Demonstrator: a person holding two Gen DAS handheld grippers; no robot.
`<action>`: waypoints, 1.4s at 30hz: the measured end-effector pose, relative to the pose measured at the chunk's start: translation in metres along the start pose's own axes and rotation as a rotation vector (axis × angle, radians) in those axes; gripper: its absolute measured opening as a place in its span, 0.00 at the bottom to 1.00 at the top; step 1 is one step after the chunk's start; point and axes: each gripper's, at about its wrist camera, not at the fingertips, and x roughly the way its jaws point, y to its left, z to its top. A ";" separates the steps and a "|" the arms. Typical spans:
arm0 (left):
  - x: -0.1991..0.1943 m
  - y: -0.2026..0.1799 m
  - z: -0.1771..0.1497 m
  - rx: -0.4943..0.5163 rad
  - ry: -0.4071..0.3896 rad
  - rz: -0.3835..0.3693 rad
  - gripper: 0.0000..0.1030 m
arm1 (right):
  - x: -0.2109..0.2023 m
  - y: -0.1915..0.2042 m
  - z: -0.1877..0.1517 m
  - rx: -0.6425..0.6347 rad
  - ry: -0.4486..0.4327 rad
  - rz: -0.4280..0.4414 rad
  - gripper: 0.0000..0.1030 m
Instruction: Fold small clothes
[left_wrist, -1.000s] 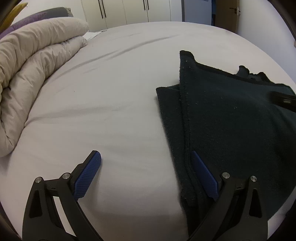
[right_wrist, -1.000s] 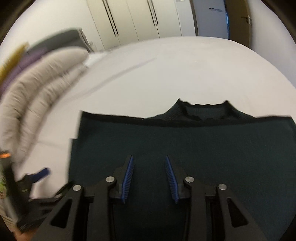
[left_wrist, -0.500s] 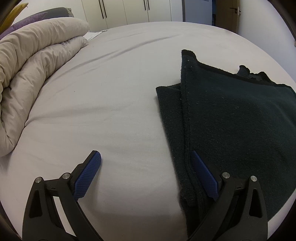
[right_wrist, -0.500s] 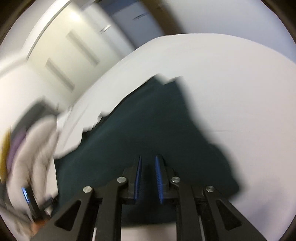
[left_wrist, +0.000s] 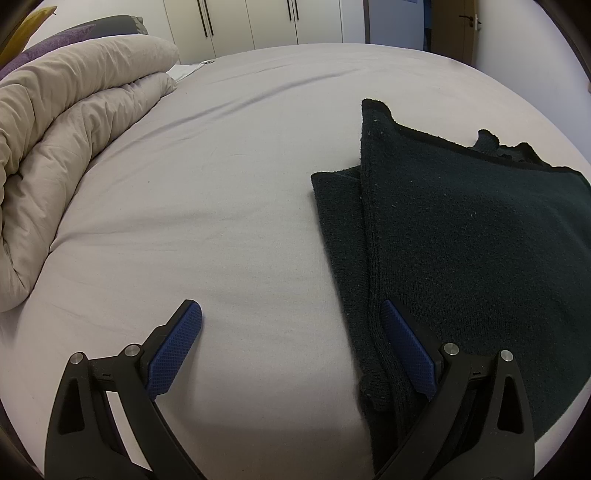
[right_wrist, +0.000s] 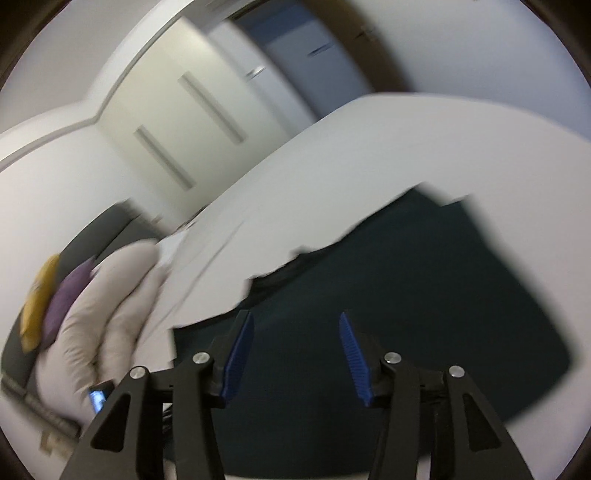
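we are holding our left gripper (left_wrist: 291, 347) wide open, low over the near edge of the bed (left_wrist: 229, 192), its right finger (left_wrist: 406, 347) lying on the left border of the dark green sweater (left_wrist: 461, 236). the sweater is lying folded flat toward the bed's right side, its collar facing the far edge. our right gripper (right_wrist: 295, 347) is hanging tilted above the sweater, jaws opening with nothing between them. a beige duvet (left_wrist: 66, 136) is lying rolled along the left edge.

Left gripper (left_wrist: 291, 350) jaws spread wide; right gripper (right_wrist: 295, 354) jaws opening, nothing between.
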 end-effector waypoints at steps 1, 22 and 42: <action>0.000 -0.001 0.000 0.000 0.000 0.000 0.97 | 0.011 0.010 -0.003 -0.010 0.018 0.020 0.50; 0.006 0.077 -0.001 -0.445 0.081 -0.465 0.96 | 0.104 0.033 -0.058 -0.171 0.150 0.203 0.87; 0.039 0.064 -0.014 -0.736 0.299 -1.046 0.96 | 0.100 0.033 -0.055 -0.153 0.144 0.194 0.79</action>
